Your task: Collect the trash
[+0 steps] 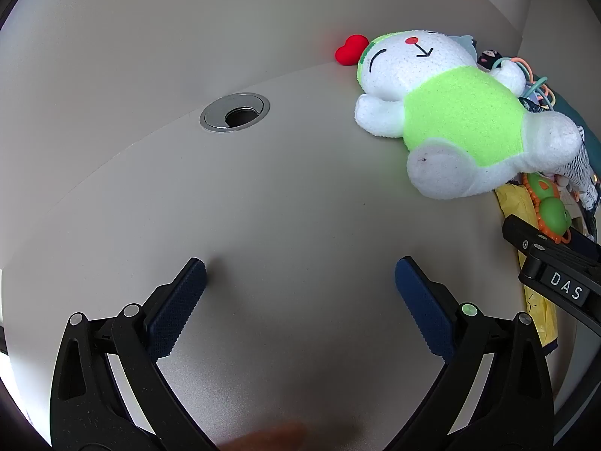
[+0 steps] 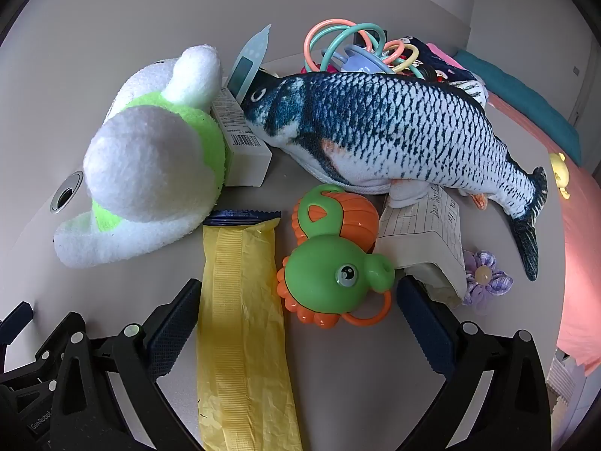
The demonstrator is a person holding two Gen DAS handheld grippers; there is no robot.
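So both claws are spread wide and holding nothing. The right gripper [image 2: 298, 310] hangs over a crinkly yellow wrapper [image 2: 244, 338] with a dark serrated end, lying flat lower centre, its ribbed strip running between the textured blue pads [image 2: 171, 332]. Just right of it sits a glossy green-and-orange plastic toy [image 2: 332, 259], touching a creased paper slip [image 2: 424, 236]. A scaly plush fish [image 2: 394, 131] stretches across the upper middle; a fuzzy white-and-lime plush [image 2: 150, 161] sits left. The left gripper [image 1: 300, 300] hovers over bare matte desk [image 1: 281, 206], a round metal grommet [image 1: 234, 112] upper left.
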